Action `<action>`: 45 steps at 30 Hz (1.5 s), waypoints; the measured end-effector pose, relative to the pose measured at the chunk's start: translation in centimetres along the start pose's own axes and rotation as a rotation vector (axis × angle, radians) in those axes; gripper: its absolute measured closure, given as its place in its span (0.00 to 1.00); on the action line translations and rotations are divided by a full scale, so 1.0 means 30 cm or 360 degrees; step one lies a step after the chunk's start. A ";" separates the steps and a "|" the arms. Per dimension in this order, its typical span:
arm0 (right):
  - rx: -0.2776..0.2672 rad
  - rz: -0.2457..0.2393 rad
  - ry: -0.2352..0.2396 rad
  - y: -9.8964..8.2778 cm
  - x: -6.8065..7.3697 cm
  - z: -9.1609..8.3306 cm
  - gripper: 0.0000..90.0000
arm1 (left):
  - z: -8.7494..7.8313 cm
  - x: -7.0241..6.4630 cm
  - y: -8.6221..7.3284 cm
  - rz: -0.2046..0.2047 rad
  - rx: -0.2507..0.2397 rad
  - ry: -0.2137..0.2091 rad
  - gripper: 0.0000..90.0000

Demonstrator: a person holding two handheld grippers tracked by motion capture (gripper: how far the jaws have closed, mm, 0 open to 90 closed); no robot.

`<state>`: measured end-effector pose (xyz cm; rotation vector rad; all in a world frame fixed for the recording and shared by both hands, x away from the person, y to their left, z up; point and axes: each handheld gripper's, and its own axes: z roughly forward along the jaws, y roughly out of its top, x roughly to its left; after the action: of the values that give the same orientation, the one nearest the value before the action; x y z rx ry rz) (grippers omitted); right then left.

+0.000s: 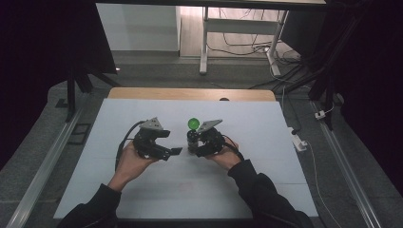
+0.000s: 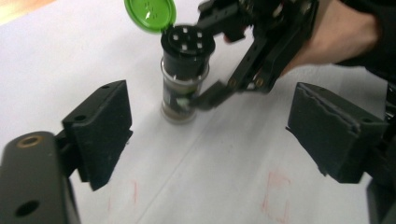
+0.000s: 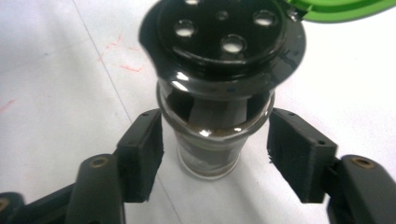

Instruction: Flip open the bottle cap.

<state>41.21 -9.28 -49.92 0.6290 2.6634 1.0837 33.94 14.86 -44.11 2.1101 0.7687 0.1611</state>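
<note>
A small glass spice jar (image 1: pixel 192 137) stands upright on the white table cover (image 1: pixel 142 190). It has a black shaker top (image 3: pixel 219 51) with holes, and its green flip lid (image 2: pixel 150 14) is hinged up and open. My right gripper (image 3: pixel 219 151) is open, with a jaw on either side of the jar's lower glass body and small gaps showing. In the left gripper view one of its fingers (image 2: pixel 210 95) reaches the jar's side. My left gripper (image 2: pixel 215 130) is open wide and holds nothing. It points at the jar from a short distance to the jar's left (image 1: pixel 173 142).
A wooden table edge (image 1: pixel 190 93) runs along the back of the white cover. Faint red pen marks (image 2: pixel 275 186) lie on the cover near the left gripper. Beyond the table are a white desk frame (image 1: pixel 204 42) and loose cables (image 1: pixel 247 47) on the floor.
</note>
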 end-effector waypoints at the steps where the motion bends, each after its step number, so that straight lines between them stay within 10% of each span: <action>1: -0.0007 0.0004 0.0006 -0.001 0.000 -0.005 0.38 | -0.007 -0.003 -0.007 0.0002 0.0000 0.0008 0.15; 25: -0.0116 0.0175 0.0069 -0.059 0.043 -0.190 0.01 | -0.149 -0.027 -0.179 -0.0122 -0.0082 0.0028 0.00; 45: -0.0150 0.0311 -0.0040 -0.205 0.106 -0.398 0.00 | -0.276 -0.059 -0.321 -0.0244 -0.0110 0.0105 0.00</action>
<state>32.48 -19.15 -45.82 0.8929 2.5537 1.2340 24.93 23.77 -46.10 1.9806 0.9472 0.1727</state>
